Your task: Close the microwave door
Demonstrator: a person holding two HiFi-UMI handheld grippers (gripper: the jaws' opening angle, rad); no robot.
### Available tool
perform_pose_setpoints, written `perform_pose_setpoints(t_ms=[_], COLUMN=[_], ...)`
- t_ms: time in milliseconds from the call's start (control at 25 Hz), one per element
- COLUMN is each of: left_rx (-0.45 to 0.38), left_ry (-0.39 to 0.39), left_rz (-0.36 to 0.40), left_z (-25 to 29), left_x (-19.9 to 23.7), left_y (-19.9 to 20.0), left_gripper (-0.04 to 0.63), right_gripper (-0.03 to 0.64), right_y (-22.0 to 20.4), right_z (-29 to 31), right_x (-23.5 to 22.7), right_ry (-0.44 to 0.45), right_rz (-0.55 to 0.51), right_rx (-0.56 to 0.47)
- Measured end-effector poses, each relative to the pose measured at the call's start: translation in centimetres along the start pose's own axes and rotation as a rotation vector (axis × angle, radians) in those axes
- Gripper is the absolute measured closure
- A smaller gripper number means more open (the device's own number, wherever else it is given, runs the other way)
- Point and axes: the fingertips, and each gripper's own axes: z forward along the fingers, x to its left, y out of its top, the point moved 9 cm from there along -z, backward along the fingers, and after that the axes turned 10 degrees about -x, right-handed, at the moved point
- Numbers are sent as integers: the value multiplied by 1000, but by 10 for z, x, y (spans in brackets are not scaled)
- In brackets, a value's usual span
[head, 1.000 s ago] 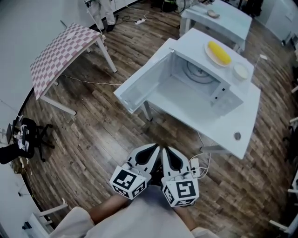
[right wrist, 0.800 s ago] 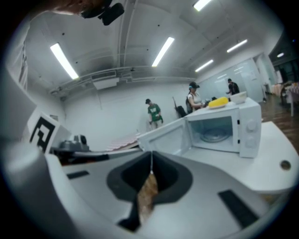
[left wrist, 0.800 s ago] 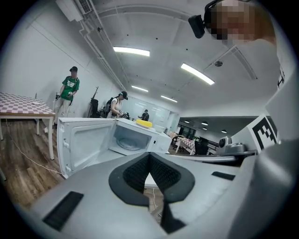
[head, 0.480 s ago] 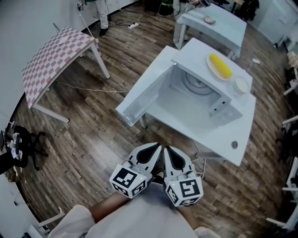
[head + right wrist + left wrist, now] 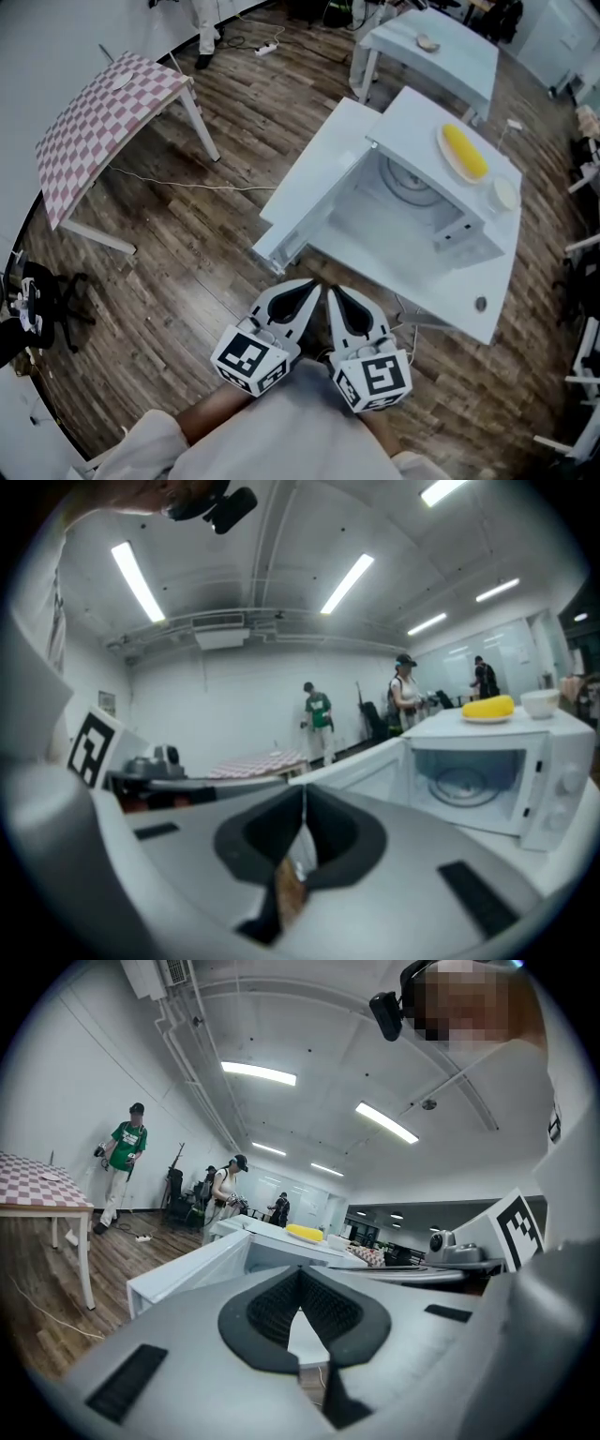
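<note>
the microwave stands on a white table, ahead of us and slightly to the right in the head view. its door is swung wide open on the hinge at the unit's left side, so the cavity and the turntable are exposed. the door's free edge is the part nearest us, just beyond the gripper tips. a plate with a yellow item and a small bowl rest on top of the case, out of the door's path.

we hold the left gripper and the right gripper side by side, close to the body and aimed at the door. neither touches the door or the table. in the left gripper view the fingers meet at the tips with nothing between them. in the right gripper view the pads are likewise pressed together and hold nothing.

we judge that the closing step has not begun. jaws pressed together suit the job: the door needs a push, not a grasp, and joined tips give one blunt, rigid contact point. the left gripper is the better placed to reach the door's outer face near the free edge, where leverage is greatest. push smoothly, because a hard shove could slide the microwave or shake the plate on top.
</note>
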Motion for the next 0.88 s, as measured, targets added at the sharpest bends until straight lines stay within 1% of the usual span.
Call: perform_pose_setpoints(t_ms=[200,280,400,520,680,880], left_rx=[-55,-68,-65,-47,2,13], left_ry=[22,54,116,157,191,265], left_rz=[32,48,68,68,79,88], left_z=[-14,-21,-30,-31,-26,-27], left_x=[43,64,94,115,125,138], left_y=[31,40,49,46,34,26], left_gripper=[584,584,584,584,584,584], right_gripper=[594,594,594,594,594,594], right_y=[3,1,-2,-3,-1,2], right_z=[25,31,36,39,38,38], right_x=[7,9,12,11,6,0], right_ry=[-15,-24,-37,-38,-35,-25], right_rz=[-8,-9,-4,-1,0,-1], right_rx=[-20,-19,-8,2,14,33])
